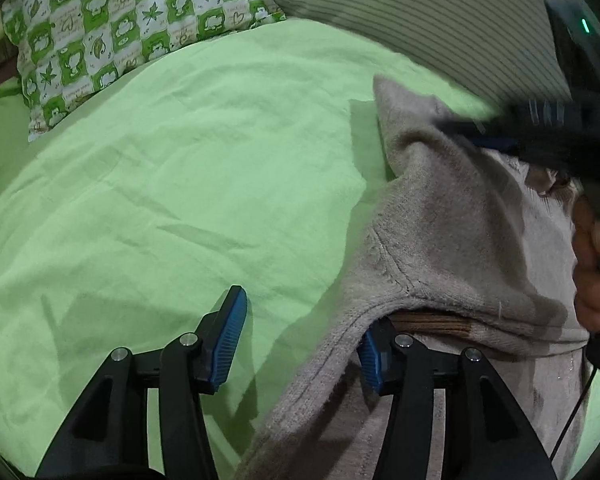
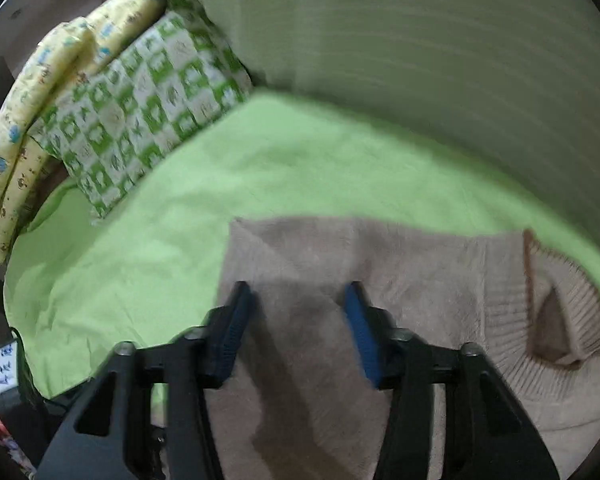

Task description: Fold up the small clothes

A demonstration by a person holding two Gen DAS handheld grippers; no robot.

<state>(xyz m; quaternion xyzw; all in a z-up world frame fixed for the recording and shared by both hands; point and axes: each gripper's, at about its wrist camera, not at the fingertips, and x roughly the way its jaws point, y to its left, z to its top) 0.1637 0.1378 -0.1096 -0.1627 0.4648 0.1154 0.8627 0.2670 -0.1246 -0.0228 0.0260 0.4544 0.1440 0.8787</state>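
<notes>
A beige knitted sweater point(image 1: 452, 240) lies on a light green sheet point(image 1: 180, 184). In the left wrist view my left gripper point(image 1: 300, 340) is open at the sweater's left edge, and its right finger point(image 1: 374, 360) is tucked under a lifted hem. The other gripper's blurred black body point(image 1: 560, 132) hovers over the sweater at the right, held by a hand point(image 1: 592, 264). In the right wrist view my right gripper point(image 2: 298, 328) is open and empty above the flat sweater point(image 2: 400, 280), whose ribbed collar point(image 2: 540, 312) lies to the right.
A green-and-white patterned pillow point(image 1: 120, 28) lies at the back left, also in the right wrist view point(image 2: 140, 120). A striped cover point(image 1: 420, 20) fills the back right. A yellow printed quilt point(image 2: 40, 112) lies at the far left.
</notes>
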